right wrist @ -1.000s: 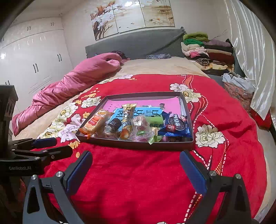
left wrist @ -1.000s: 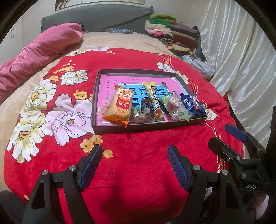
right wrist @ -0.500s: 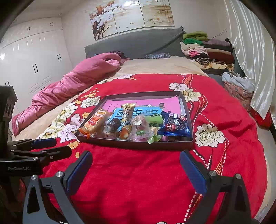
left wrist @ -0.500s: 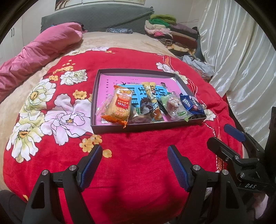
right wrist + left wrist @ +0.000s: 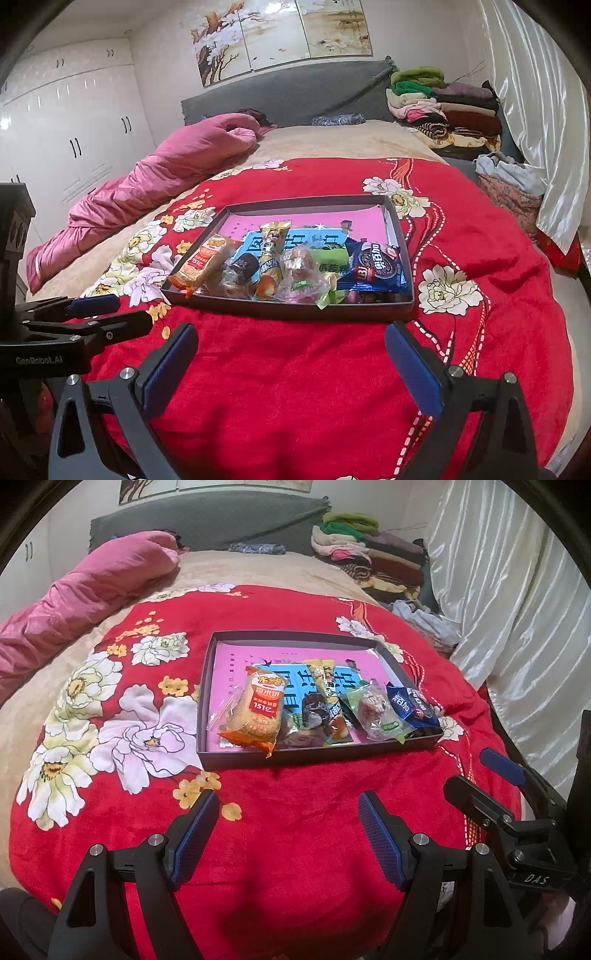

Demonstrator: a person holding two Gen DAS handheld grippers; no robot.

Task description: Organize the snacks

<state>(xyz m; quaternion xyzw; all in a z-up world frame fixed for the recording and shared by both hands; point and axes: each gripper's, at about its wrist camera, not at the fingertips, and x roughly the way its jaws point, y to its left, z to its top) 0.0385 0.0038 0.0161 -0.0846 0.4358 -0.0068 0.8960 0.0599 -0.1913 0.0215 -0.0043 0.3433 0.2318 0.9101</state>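
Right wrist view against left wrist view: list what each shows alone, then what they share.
Only the right wrist view shows the white wardrobe doors and the whole flower painting. Only the left wrist view shows the pink tray lining's bare left strip. Both show the dark shallow tray of packaged snacks on the red floral blanket, and open jaws.

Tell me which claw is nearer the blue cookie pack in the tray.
Right, likely. The blue cookie pack lies at the tray's right end, almost straight ahead of the right claw. The left claw hovers open before the tray's left-middle, the pack off to its right.
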